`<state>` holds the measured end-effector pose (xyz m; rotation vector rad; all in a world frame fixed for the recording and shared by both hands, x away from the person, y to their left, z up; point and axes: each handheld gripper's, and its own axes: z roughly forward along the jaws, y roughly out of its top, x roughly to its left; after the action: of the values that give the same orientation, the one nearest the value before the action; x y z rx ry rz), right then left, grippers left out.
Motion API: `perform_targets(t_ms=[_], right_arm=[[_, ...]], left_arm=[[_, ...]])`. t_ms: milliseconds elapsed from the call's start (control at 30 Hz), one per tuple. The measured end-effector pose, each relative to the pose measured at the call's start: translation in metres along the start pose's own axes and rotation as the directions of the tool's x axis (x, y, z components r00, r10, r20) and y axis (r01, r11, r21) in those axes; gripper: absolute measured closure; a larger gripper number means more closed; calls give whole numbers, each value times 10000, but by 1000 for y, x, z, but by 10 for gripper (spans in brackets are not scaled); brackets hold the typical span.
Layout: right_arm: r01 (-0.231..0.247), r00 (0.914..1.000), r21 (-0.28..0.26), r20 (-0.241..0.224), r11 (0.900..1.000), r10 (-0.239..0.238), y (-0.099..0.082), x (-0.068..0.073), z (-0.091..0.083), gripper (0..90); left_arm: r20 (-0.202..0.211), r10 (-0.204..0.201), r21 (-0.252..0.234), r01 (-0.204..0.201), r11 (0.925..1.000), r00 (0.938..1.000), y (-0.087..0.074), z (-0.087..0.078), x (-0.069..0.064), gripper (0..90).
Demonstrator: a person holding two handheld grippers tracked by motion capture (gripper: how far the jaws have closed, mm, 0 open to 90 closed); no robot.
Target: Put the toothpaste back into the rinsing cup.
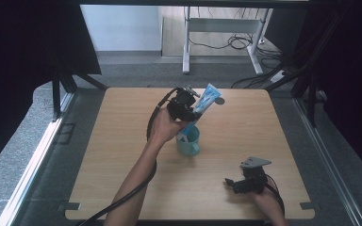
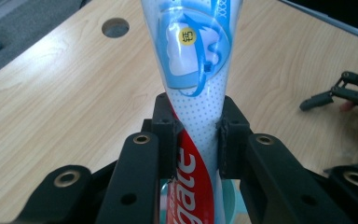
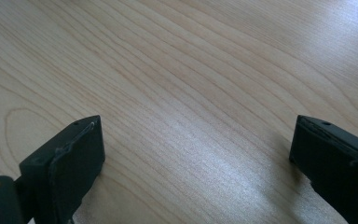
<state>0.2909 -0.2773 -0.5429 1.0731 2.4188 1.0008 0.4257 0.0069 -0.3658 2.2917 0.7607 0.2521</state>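
The left gripper [image 1: 191,109] is clamped on a toothpaste tube [image 1: 202,104], its two black pads pressed against the tube's sides. The landmark here is the teal cup [image 1: 189,140] standing near the middle of the wooden table [image 1: 122,155]. The tube hangs directly above the cup, tilted, with its flat crimped end up and leaning away from the person, past the cup's far side. The lower end of the tube reaches into the cup's mouth; whether it touches the bottom cannot be told. The left hand [image 1: 162,127] holds its gripper just to the left of the cup and above it.

In the left gripper view the tube [image 2: 196,93] runs up between the jaws, its red lettered part low and its blue and white part above the pads. A pale bit of the cup [image 2: 230,198] shows below the jaws. A round hole in the table [image 2: 115,27] lies beyond the cup, at the far edge.

The right gripper [image 1: 238,183] rests on the table well to the right of the cup and nearer to the person, with nothing in it. In the right gripper view its pads [image 3: 77,161] stand wide apart over bare wood [image 3: 182,84]. The same gripper [image 2: 340,93] shows at the right edge of the left gripper view, well apart from the cup.
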Motion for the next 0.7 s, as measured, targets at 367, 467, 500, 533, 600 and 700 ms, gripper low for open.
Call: perform_targets(t_ms=[367,467,500,533,600,700], right_arm=[[13,10000,-11,-22,10000,-13,0,0,0,30],[22,10000,-10,-32,10000,-22,0,0,0,30],[20,10000,-11,-33,10000,-20,0,0,0,31],[22,10000,-10,-34,10000,-22,0,0,0,30],[20,10000,-9,-35,10000,-20,0,0,0,31],[11,10000,-8,-40,10000,-11,0,0,0,31]], left_arm=[[-301,-123,-487,108,9988,9995,-4,15,0,734],[-313,-217,-621,198,9979,9993,-9,19,-1,734],[-292,-240,-651,221,9976,9993,-11,20,0,734],[-301,-321,-690,299,9972,9990,-12,22,-1,734],[-295,-313,-737,291,9969,9991,-16,24,0,733],[-260,-416,-821,393,9958,9988,-22,28,-1,733]])
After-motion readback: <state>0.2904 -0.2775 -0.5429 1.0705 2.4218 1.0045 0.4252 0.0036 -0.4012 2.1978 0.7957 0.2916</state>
